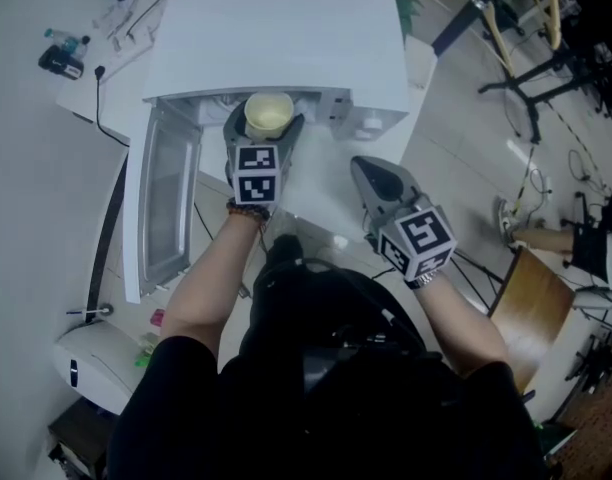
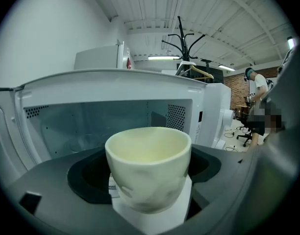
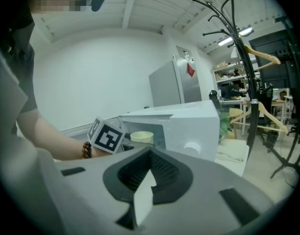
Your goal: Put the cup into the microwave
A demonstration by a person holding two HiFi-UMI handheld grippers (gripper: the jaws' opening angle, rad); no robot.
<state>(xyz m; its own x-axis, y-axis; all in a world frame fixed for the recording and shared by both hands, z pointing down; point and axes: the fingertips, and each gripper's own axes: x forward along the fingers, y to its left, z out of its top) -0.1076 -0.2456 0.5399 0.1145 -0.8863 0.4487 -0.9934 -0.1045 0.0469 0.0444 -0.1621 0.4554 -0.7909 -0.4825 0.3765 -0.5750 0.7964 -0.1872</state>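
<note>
While the door (image 1: 166,203) of a white microwave (image 1: 286,38) is standing swung wide to the left, a person seen from above is working at a white table (image 1: 106,93) with a hand-held gripper in each hand. At the far left, dark cables and a small bottle (image 1: 64,40) are lying on the table beside the oven. Moving right, the left gripper (image 1: 265,126) is clamping a pale yellow cup (image 1: 269,114) between its dark jaws, keeping it upright with its mouth facing up. The cup is hanging just in front of the open cavity (image 2: 91,126), at its mouth and not yet inside; the left gripper view is showing the grey interior and perforated back wall directly behind the rim. Further right, the right gripper (image 1: 364,168) is hovering above the table in front of the microwave's control panel (image 1: 371,118), well apart from the cup, and its jaws are pressing flat together with nothing between them. At the far right, dark stands and cables are crowding the floor.
</note>
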